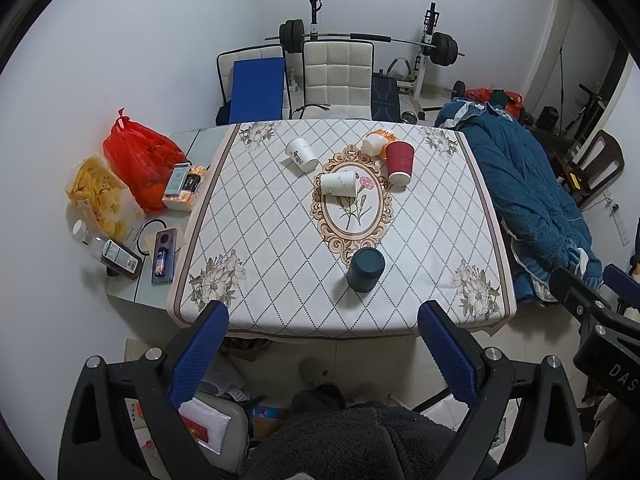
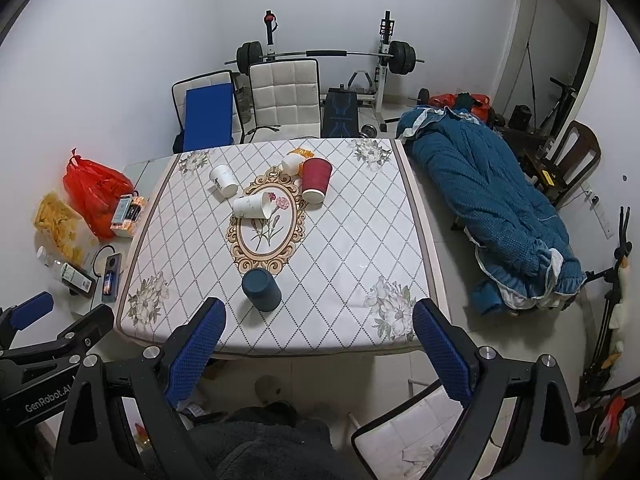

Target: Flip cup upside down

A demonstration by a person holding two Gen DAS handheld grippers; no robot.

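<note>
A dark blue cup [image 1: 365, 269] stands upside down near the table's front edge; it also shows in the right wrist view [image 2: 261, 289]. A white cup [image 1: 339, 183] lies on its side at the table's middle. Another white cup [image 1: 302, 154] lies tilted behind it to the left. A red ribbed cup [image 1: 399, 163] stands upside down at the back right, next to an orange and white cup [image 1: 376, 142] on its side. My left gripper [image 1: 323, 320] is open and empty, held before the table's front edge. My right gripper [image 2: 318, 316] is open and empty, also before the front edge.
The table [image 1: 280, 240] has a white diamond-pattern cloth. A side surface on the left holds a red bag [image 1: 140, 156], a snack bag [image 1: 100, 192], bottles and a phone [image 1: 163, 255]. Chairs [image 1: 338, 76] and a barbell rack stand behind. A blue quilt [image 1: 528, 188] lies on the right.
</note>
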